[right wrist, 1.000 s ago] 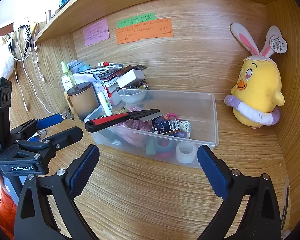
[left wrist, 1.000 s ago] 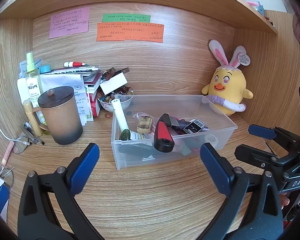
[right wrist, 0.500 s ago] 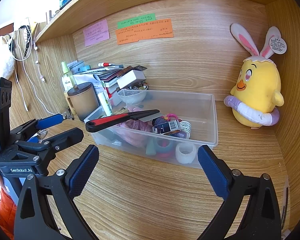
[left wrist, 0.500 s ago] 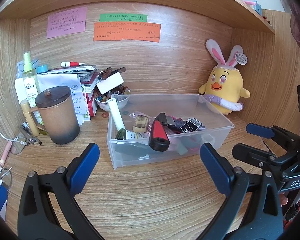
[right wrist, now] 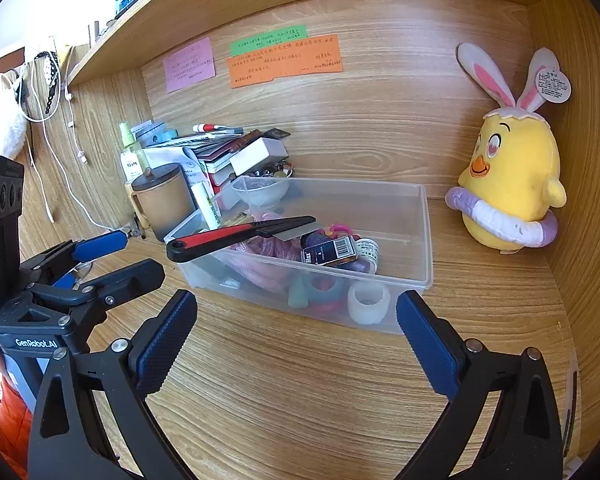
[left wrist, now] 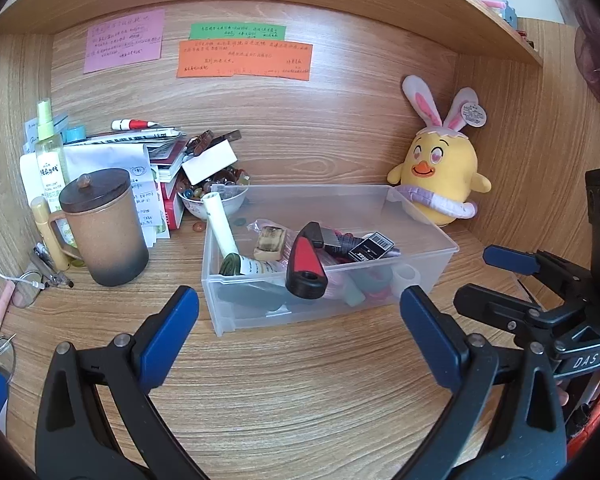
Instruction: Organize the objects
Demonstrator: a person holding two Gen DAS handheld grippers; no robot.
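A clear plastic bin (left wrist: pixel 428 224) (right wrist: pixel 426 240) stands on the wooden desk, holding several small items. A red-and-black handled scraper (left wrist: pixel 306 266) (right wrist: pixel 236 236) sticks out over its front rim. A white tube (left wrist: pixel 220 224), a black barcode box (left wrist: pixel 374 246) (right wrist: pixel 330 252) and tape rolls (right wrist: pixel 368 302) lie inside. My left gripper (left wrist: pixel 300 332) is open and empty, in front of the bin. My right gripper (right wrist: pixel 296 336) is open and empty, also short of the bin. Each gripper shows in the other's view, the right (left wrist: pixel 540 292) and the left (right wrist: pixel 80 268).
A brown lidded mug (left wrist: pixel 104 228), a spray bottle (left wrist: pixel 50 152), stacked books and papers (left wrist: pixel 140 148) and a bowl of beads (left wrist: pixel 214 196) stand left of the bin. A yellow chick plush (left wrist: pixel 440 172) (right wrist: pixel 512 184) sits at the right wall. A shelf hangs overhead.
The left wrist view has drawn back slightly, so the bin and mug sit a little lower and left in it. The right gripper is nearly still. Both stay open.
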